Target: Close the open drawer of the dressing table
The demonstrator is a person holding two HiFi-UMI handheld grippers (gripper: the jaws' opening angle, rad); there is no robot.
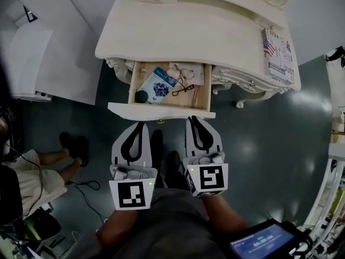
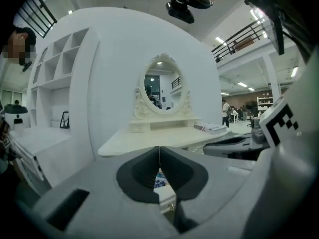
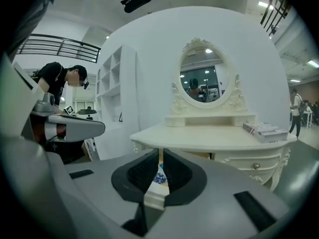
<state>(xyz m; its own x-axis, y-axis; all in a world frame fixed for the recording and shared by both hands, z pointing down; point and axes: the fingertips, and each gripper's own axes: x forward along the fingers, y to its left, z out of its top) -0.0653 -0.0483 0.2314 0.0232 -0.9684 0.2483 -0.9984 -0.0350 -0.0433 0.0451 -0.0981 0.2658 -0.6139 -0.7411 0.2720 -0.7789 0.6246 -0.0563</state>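
The cream dressing table (image 1: 205,34) stands ahead of me with its middle drawer (image 1: 161,111) pulled out. Inside lie a blue pouch (image 1: 157,86), a dark ball, black spectacles and a pink item. My left gripper (image 1: 141,124) is shut and empty, its tips a little short of the drawer front. My right gripper (image 1: 192,118) is shut too, holding nothing, with its tips right at the drawer front's edge; contact cannot be told. In the left gripper view the left gripper (image 2: 159,151) frames the drawer front (image 2: 166,199). In the right gripper view the right gripper (image 3: 160,153) points at the drawer (image 3: 155,198).
A printed magazine (image 1: 278,55) lies on the table's right end and an oval mirror (image 3: 205,78) stands at its back. White partition panels (image 1: 48,42) are to the left. A seated person's legs (image 1: 48,163) are on the floor at the left. A lit screen (image 1: 261,244) is at bottom right.
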